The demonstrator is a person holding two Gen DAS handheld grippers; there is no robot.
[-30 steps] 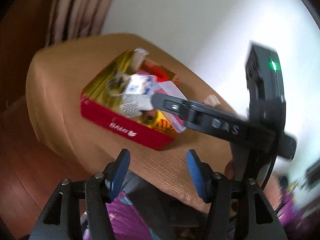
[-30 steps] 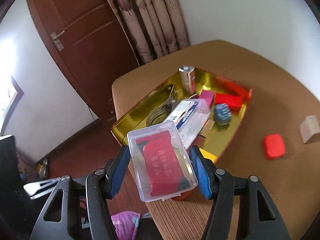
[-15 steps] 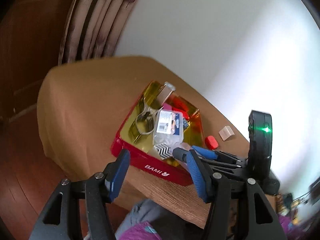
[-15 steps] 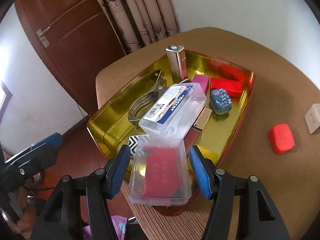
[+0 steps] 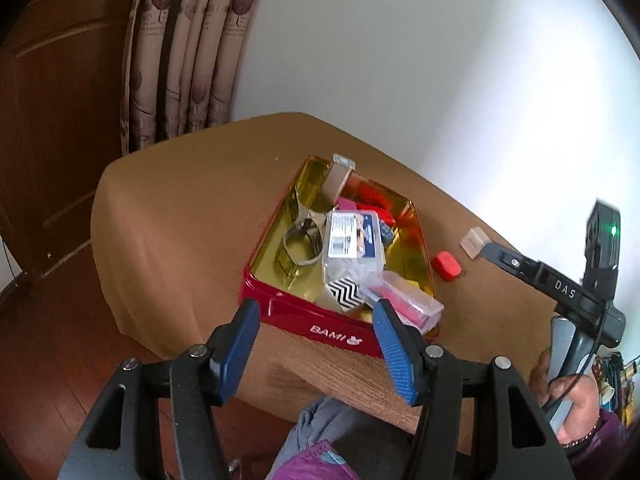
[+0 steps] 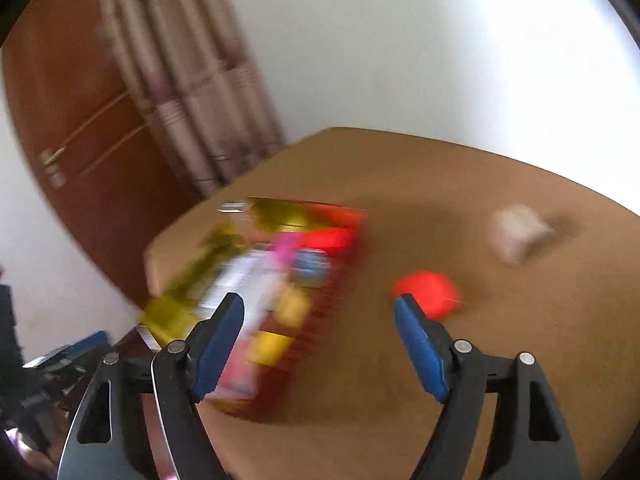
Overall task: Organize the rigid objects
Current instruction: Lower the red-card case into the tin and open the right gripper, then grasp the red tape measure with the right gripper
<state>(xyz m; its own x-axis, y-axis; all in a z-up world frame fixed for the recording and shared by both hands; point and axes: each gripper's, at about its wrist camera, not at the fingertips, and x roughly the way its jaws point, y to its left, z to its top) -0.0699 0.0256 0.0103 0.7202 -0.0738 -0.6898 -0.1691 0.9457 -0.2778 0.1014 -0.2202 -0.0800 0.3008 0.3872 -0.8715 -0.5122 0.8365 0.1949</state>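
A red tin with a gold inside [image 5: 280, 312] stands on the brown table and holds several items. A clear plastic case with a red insert [image 5: 404, 300] lies at the tin's near right corner. A second clear case with a label [image 5: 352, 240] lies in the middle. A small red object [image 5: 446, 266] and a beige block [image 5: 474, 242] lie on the table to the right of the tin. My left gripper [image 5: 316, 336] is open and empty, before the tin. My right gripper [image 6: 320, 332] is open and empty; its view is blurred, with the tin [image 6: 320, 312] left and the red object [image 6: 428, 294] near its right finger.
The table [image 5: 180, 208] has rounded edges and stands by a white wall, with curtains [image 5: 188, 52] and a wooden door [image 5: 48, 100] behind. The right gripper's body [image 5: 560, 288] reaches in at the right of the left wrist view. A person's lap shows below.
My right gripper let go of the clear case with the red insert, which now lies in the tin. It opened wide and swung right. The left gripper pulled back and turned slightly.
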